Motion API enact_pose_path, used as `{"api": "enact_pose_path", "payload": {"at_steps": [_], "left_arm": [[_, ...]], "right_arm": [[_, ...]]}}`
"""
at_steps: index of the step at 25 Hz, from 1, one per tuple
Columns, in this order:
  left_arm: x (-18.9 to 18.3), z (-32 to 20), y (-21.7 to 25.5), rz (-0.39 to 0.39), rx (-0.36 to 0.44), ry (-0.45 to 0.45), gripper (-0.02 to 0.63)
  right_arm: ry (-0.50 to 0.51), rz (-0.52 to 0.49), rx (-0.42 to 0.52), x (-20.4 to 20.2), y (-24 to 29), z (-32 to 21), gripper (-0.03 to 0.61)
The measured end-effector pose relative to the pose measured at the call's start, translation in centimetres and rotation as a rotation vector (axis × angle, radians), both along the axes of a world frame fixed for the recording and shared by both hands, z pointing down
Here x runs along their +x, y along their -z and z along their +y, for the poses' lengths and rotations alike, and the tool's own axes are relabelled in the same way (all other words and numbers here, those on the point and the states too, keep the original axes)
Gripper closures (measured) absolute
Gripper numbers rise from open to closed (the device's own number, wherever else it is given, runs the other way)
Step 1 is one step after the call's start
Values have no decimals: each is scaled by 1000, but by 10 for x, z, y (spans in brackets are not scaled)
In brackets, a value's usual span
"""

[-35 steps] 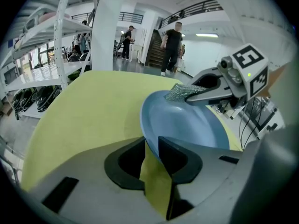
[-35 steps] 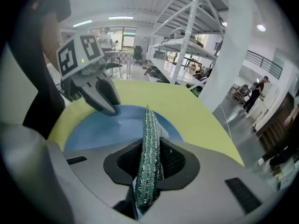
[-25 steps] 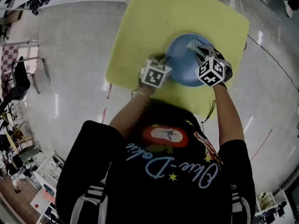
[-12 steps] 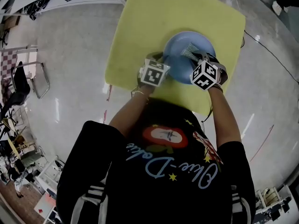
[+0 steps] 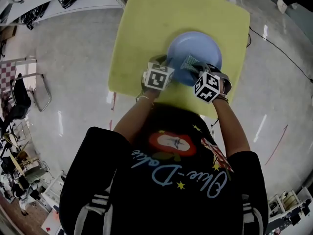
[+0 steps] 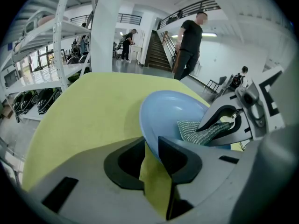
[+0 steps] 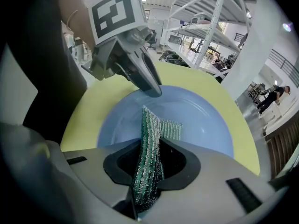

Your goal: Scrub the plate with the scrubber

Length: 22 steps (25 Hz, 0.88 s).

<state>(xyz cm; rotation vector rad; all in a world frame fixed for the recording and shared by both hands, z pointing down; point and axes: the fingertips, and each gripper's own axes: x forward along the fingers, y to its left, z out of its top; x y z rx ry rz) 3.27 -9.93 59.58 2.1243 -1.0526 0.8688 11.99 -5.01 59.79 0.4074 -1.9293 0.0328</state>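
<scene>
Left gripper (image 6: pixel 152 150): I clamp the plate (image 6: pixel 168 111) rim.
Right gripper (image 7: pixel 149 161): I pinch the scrubber (image 7: pixel 152 125), just dragged nearer; scrubbing underway.

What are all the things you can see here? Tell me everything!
plate: one, light blue, on the table, in front of the person
scrubber: one, green and silvery, lying on the plate
table: one, yellow top, in the middle of the floor
shelves: several, white, left of the table
chair: one, metal frame, on the floor far left
people: a few, dark clothes, far off near the stairs
left gripper: one, grey, clamped on the plate's near rim
right gripper: one, grey, clamped on the scrubber
arms: two, bare, below the grippers
</scene>
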Motion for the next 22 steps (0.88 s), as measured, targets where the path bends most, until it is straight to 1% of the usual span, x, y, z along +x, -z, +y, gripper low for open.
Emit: {"api": "enact_pose_path", "payload": {"at_steps": [6,11,13,14,16,19,22], "left_arm": [[1,-3,0,14,-2,10,538],[-1,-1,-1,13,1,16,540],[-1,-2,-3,16,9,22,540],[-1,-2,-4,15,11,24,540],[1,-3,-4,13,9,27,541],[2,-2,1,14,1,30,541],[2,-2,2,11,1,29,541]], "right_arm": [[37,-31,-78,-9,0,20,512],[54,-72,-180,-18,3,39,512],[76,-78,-202,-23,4,45,512],[92,-77,-195,-23,4,46,511],[128,-82,-150,-24,8,44,511],[163,-104,-46,-22,19,34,512],[191,-79,76,-15,29,11,514]]}}
